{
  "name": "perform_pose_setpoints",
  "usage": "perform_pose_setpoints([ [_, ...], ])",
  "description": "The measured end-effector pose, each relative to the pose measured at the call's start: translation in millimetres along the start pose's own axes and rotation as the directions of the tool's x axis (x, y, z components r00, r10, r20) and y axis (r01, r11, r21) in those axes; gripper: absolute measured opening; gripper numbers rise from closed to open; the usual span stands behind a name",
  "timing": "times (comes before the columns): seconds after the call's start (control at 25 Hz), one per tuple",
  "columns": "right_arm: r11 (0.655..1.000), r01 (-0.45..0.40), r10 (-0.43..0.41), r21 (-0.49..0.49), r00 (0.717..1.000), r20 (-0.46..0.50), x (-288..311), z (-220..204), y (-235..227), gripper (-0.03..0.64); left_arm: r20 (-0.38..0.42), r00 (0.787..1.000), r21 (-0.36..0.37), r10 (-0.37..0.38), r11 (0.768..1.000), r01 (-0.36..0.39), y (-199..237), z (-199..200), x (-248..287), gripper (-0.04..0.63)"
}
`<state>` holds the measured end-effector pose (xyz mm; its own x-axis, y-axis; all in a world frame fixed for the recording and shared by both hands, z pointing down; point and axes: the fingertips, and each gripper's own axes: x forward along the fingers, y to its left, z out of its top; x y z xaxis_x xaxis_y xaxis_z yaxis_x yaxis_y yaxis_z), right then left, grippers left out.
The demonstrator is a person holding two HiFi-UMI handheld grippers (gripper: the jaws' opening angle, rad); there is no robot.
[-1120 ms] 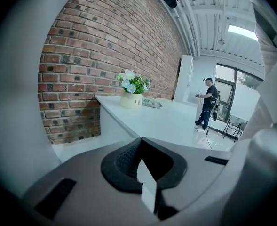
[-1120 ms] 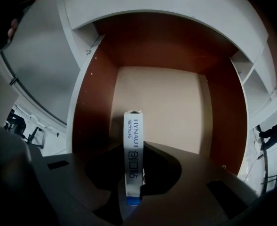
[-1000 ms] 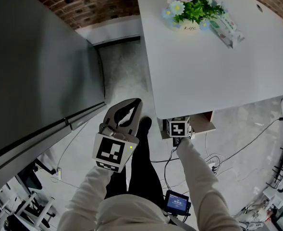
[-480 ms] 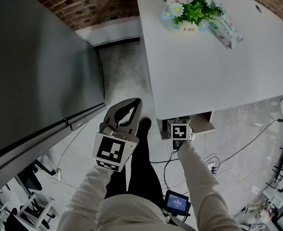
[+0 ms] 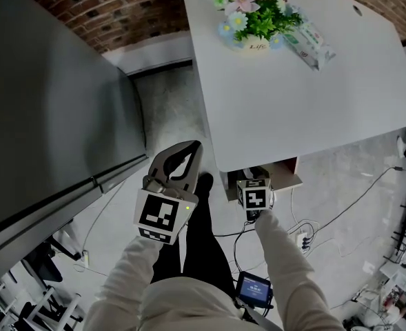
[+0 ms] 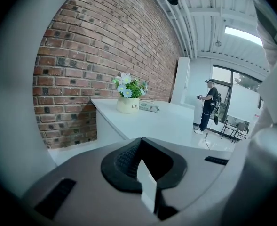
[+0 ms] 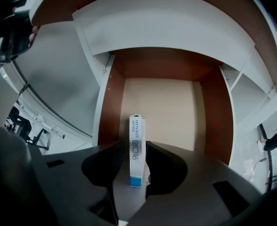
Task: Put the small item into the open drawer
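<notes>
Right tongs [image 7: 131, 150] opening — small box [image 7: 136, 138] between jaws (over open drawer [image 7: 164, 105]).

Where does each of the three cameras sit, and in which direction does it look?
Head view: on the person's head, looking steeply down at the white table; sleeves, left gripper, right gripper show.
Left gripper view: on that gripper, looking over the table toward a brick wall; its shut jaws show.
Right gripper view: on that gripper, looking into the open drawer; its opening jaws flank the small box.
Shared: head and left gripper views both show the flower pot.
</notes>
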<state>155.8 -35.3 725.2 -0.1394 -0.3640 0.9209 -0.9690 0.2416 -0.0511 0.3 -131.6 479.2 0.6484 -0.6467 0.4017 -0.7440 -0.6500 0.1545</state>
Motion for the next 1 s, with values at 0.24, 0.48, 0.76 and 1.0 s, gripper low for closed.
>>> perform_pose_setpoints([
  [0.24, 1.000, 0.007, -0.009, 0.029, 0.997, 0.075, -32, 13, 6, 0.145, 0.002, 1.000, 0.012, -0.024, 1.000, 0.024, -2, 6, 0, 0.015],
  [0.48, 0.995, 0.027, -0.045, 0.096, 0.981, 0.188, -77, 30, 10, 0.098, -0.004, 0.998, 0.031, -0.060, 0.998, 0.061, -10, 9, 1, 0.015],
  [0.76, 0.984, 0.040, -0.093, 0.173, 0.945, 0.313, -135, 50, 19, 0.057, -0.015, 0.995, 0.059, -0.101, 0.993, 0.101, -21, 14, -2, 0.015],
  [1.0, 0.973, 0.038, -0.132, 0.226, 0.899, 0.417, -183, 66, 29, 0.039, -0.014, 0.991, 0.068, -0.133, 0.989, 0.134, -32, 16, -9, 0.015],
])
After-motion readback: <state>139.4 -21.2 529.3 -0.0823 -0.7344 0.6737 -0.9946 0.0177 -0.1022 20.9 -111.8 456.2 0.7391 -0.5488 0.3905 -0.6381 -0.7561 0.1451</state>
